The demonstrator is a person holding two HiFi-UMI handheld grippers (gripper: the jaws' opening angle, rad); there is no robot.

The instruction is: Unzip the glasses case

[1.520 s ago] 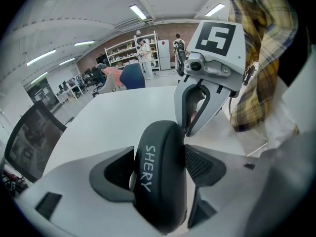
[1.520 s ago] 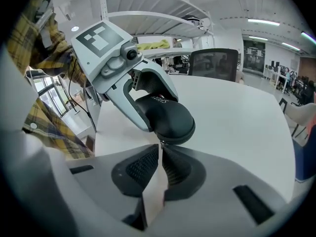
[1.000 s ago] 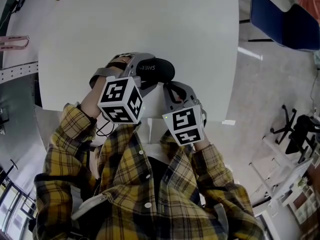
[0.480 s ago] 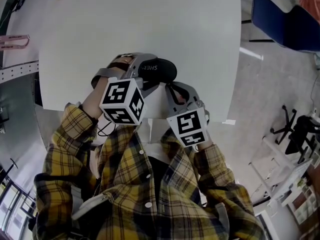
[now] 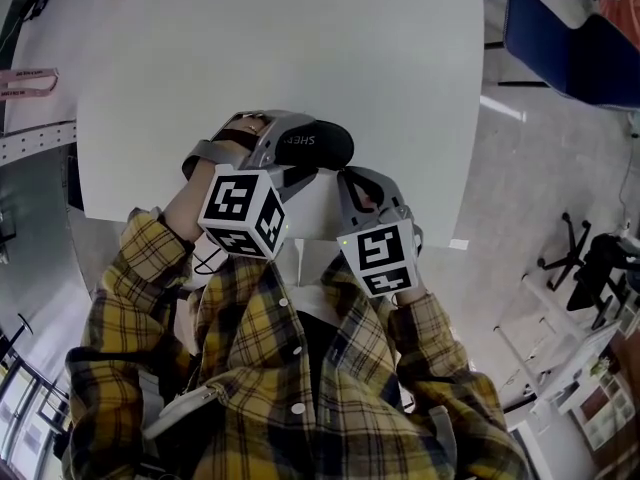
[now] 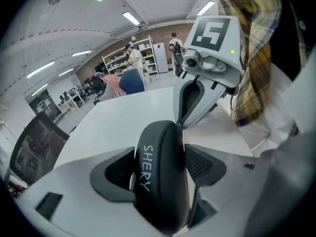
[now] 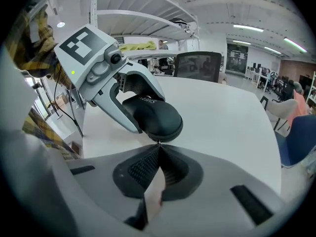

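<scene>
We see a big white table [image 5: 300,38]. It fills most of the head view. A person in a yellow checked shirt [image 5: 260,388] stands at the near edge of the tabletop. A blue chair [image 5: 570,38] stands on the floor past the far right corner.

The left gripper [image 5: 285,148] reaches in over the near edge, about halfway along it. In its own view, the left gripper [image 6: 160,174] has its two jaws pressed on a black glasses case [image 6: 160,177], one jaw on each long side. The case stands on its thin edge between them, and we can read white letters on it.

From the head view the glasses case [image 5: 315,143] sits just inside the near edge of the tabletop, with its round end sticking out to the right of the left jaws. We cannot tell if it touches the table.

The right gripper [image 5: 345,180] comes up just beside that round end. In its own view, the right gripper [image 7: 159,149] has its jaws squeezed together. They pinch the small zipper pull [image 7: 158,142] at the end of the case [image 7: 153,117].
</scene>
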